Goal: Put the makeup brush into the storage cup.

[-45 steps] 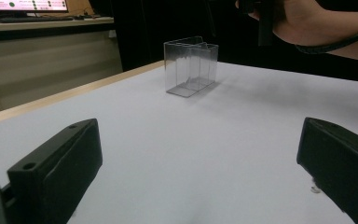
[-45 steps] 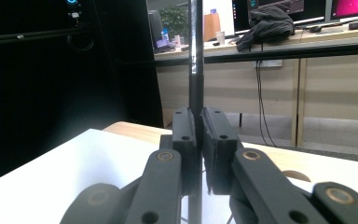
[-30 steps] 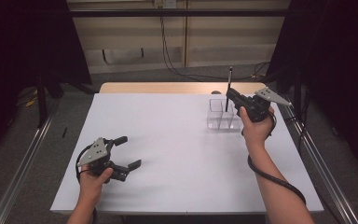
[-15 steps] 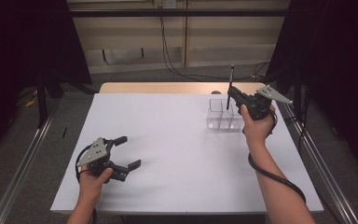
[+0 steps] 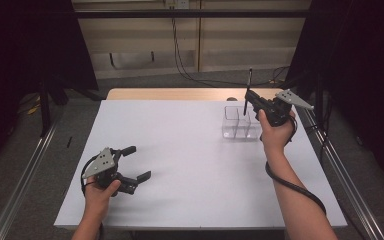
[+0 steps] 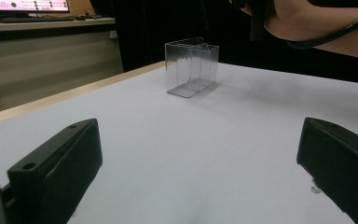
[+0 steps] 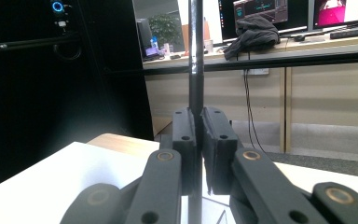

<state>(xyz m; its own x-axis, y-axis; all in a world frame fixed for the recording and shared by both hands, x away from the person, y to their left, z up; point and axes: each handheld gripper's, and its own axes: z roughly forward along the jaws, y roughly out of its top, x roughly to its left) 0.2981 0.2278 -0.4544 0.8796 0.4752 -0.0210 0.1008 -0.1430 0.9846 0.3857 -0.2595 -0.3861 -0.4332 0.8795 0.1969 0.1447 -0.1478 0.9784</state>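
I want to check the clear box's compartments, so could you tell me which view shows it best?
The left gripper view: the clear box stands unobstructed on the table, its dividers visible from the side. The high view shows it small, partly behind the right gripper. The right gripper view catches at most a transparent edge below its closed jaws.

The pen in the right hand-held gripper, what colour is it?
Black. The pen shows best in the right gripper view, clamped upright.

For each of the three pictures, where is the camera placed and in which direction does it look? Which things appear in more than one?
High view: above the person's side, looking forward and down at the table; both forearms, left gripper, right gripper.
Left gripper view: on the left gripper, low, facing the clear box; open jaws.
Right gripper view: on the right gripper, facing the room; jaws clamp a black pen.
Shared: box, pen.
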